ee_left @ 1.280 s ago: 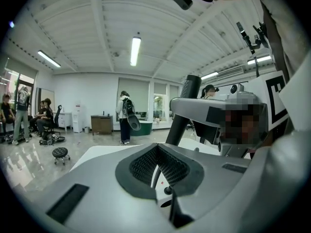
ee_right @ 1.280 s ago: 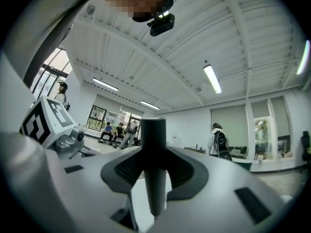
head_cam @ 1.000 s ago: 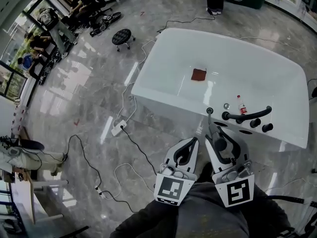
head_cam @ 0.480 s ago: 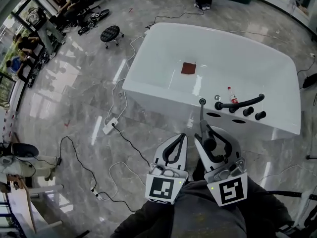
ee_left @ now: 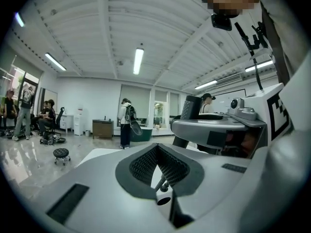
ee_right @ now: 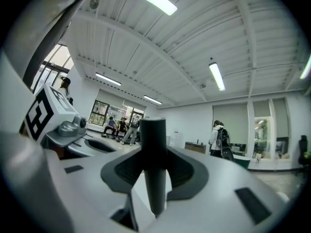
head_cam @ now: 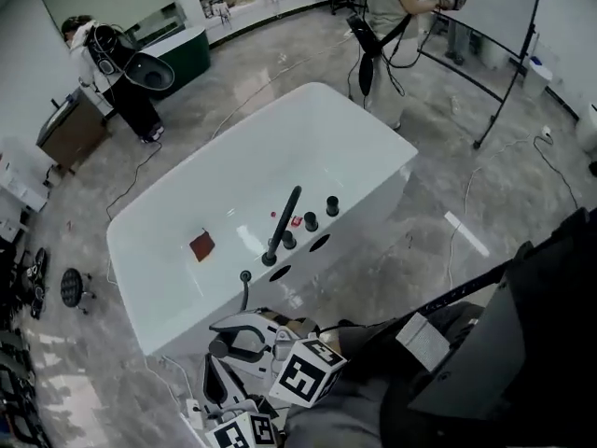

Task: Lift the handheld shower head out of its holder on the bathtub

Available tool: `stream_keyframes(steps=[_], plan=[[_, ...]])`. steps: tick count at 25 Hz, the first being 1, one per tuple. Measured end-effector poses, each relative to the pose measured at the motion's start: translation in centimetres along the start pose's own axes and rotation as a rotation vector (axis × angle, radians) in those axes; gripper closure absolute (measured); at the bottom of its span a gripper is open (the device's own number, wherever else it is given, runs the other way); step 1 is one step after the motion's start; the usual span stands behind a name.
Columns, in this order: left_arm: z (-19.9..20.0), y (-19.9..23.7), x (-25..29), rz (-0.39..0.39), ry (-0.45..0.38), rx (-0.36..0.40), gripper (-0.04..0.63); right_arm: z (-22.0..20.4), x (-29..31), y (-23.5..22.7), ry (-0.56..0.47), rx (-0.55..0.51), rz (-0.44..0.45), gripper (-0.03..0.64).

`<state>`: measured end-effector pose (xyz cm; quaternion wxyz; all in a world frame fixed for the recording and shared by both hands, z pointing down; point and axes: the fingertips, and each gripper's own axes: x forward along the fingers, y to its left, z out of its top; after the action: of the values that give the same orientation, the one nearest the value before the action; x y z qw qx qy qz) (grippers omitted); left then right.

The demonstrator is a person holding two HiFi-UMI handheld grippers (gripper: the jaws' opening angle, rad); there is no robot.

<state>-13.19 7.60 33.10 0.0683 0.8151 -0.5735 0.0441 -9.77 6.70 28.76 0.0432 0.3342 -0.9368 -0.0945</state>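
Note:
The white bathtub (head_cam: 373, 133) fills the middle of the head view, with a black spout (head_cam: 283, 222) and black knobs (head_cam: 310, 220) on its near rim. My right gripper (head_cam: 222, 342) is just off that rim, shut on the black handheld shower head (head_cam: 220, 348). The hose (head_cam: 244, 295) runs from the head up to a black fitting on the rim. In the right gripper view the shower head (ee_right: 153, 164) stands upright between the pads of the right gripper (ee_right: 153, 147). My left gripper (head_cam: 207, 387), beside and below it, has its tips together and holds nothing. The left gripper view shows the left gripper (ee_left: 157, 152) with its tips together.
A brown square (head_cam: 201, 245) lies in the tub and a small red-labelled bottle (head_cam: 295, 220) stands by the spout. A person (head_cam: 387, 7) stands beyond the tub beside a black stand (head_cam: 513, 63). Cables cross the grey floor; a black stool (head_cam: 73, 287) is at left.
The head view has swung round, so the tub now lies diagonally and both grippers sit lower left in the frame. The right gripper still holds the shower head, carried sideways along the rim.

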Motion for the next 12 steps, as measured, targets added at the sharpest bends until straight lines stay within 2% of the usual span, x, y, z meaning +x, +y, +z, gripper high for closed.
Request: stream_keyframes(steps=[6, 12], plan=[[0.6, 1.1, 1.2, -0.061, 0.001, 0.012, 0.592, 0.2, 1.5, -0.7, 0.011, 0.000, -0.044, 0.478], [-2.3, 2.9, 1.7, -0.072, 0.004, -0.034, 0.592, 0.0, 2.3, -0.9, 0.014, 0.001, -0.051, 0.479]])
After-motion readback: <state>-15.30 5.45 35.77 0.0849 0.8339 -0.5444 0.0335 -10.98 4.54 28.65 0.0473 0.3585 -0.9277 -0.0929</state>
